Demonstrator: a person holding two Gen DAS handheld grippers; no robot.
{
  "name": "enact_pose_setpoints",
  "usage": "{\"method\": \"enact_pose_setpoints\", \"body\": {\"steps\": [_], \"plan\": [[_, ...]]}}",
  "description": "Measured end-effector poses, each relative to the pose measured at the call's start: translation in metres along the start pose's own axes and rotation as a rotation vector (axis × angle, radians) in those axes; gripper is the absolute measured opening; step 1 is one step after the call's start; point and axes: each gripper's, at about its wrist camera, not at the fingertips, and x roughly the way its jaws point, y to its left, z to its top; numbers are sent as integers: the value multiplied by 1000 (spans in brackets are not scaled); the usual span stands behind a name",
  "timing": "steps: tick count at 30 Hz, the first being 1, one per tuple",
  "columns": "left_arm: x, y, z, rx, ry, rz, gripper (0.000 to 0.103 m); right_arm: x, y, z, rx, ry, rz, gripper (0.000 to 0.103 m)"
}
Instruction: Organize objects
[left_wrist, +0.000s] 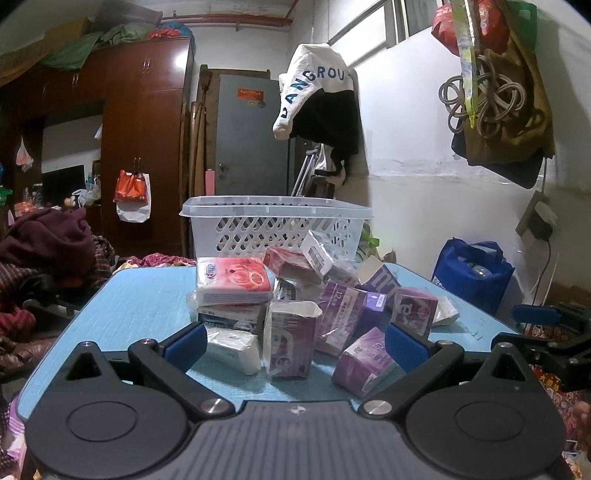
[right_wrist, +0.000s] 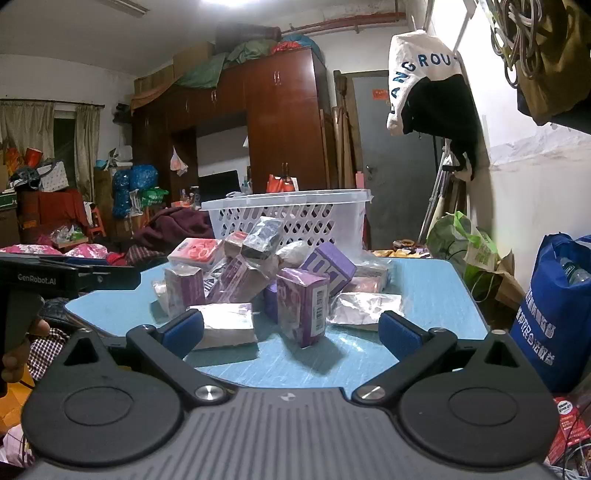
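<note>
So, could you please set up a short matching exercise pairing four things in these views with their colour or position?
Things:
1. basket
2. table
3. tissue pack
4. shopping bag

Descriptions:
A. light blue, bears the pile of packages
B. white lattice walls, at the table's far edge
C. dark blue, on the floor beside the table
D. red and pink, on top of the pile

Pairs: 1-B, 2-A, 3-D, 4-C

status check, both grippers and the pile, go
Left gripper open, empty. Right gripper open, empty. Boxes and packets heaped before white basket. Nothing blocking.
</note>
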Motion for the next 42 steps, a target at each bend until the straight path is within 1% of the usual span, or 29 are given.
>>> {"method": "enact_pose_setpoints", "body": {"steps": [16,42], "plan": [[0,0,-1,0,4,-1,103,-2,-1,1,0,-13,-3,103],[3,0,-1,3,11,-1,103,-2,-2,0,3,-12,-3,103]]}}
